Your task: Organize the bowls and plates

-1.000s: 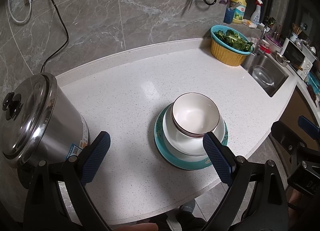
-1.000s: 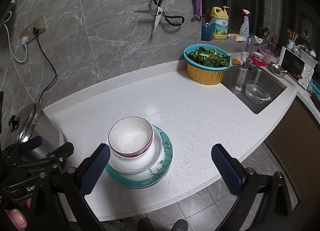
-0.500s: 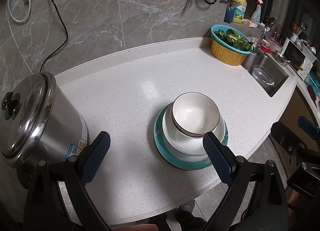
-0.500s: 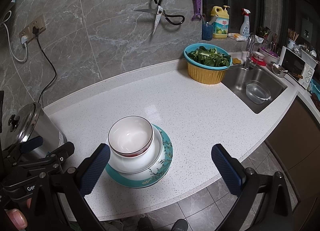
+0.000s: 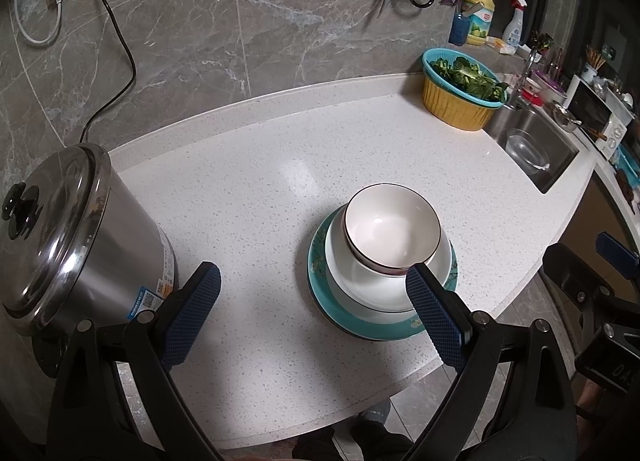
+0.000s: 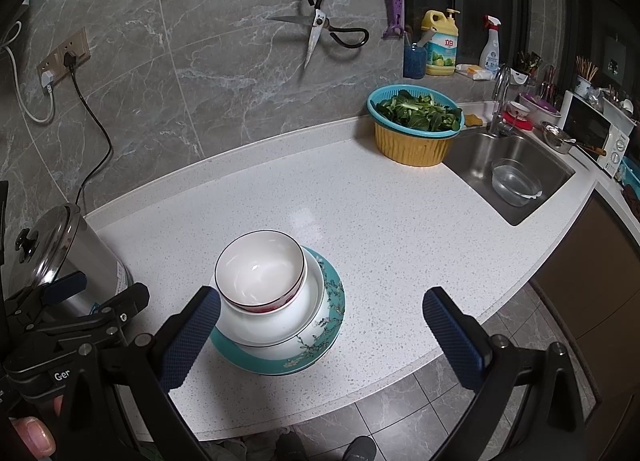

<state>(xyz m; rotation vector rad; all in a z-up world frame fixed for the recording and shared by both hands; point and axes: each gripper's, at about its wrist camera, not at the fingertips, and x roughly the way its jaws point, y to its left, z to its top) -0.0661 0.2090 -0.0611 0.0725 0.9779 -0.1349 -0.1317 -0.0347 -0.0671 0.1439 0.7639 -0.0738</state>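
Steel pot (image 5: 76,237): one, lid on, at the counter's (image 5: 256,189) left end, near the front edge; its black cord runs up to the wall outlet.
Left gripper (image 5: 312,309): fingers spread wide, holding nothing; it hangs over the front edge between the pot and the stack.
Stack: three pieces, near the front edge at mid-counter.
Teal plate (image 6: 332,325): one, floral rim, flat on the counter at the bottom.
White bowl (image 6: 292,321): one, wide and shallow, resting in the teal plate.
Dark-rimmed bowl (image 5: 392,229): one, smaller, upright and empty, on top; in the left view the gripper's right pad hides its near edge.
Right gripper (image 6: 320,329): fingers spread wide, pinching nothing; its left pad overlaps the stack's left side, contact unclear.
Scissors (image 6: 320,29): one pair, hanging on the wall.
Basket of greens (image 6: 416,129): one, yellow with a teal rim, at the back right corner beside the sink (image 6: 472,169).
Glass bowl (image 6: 516,181): one, inside the sink.
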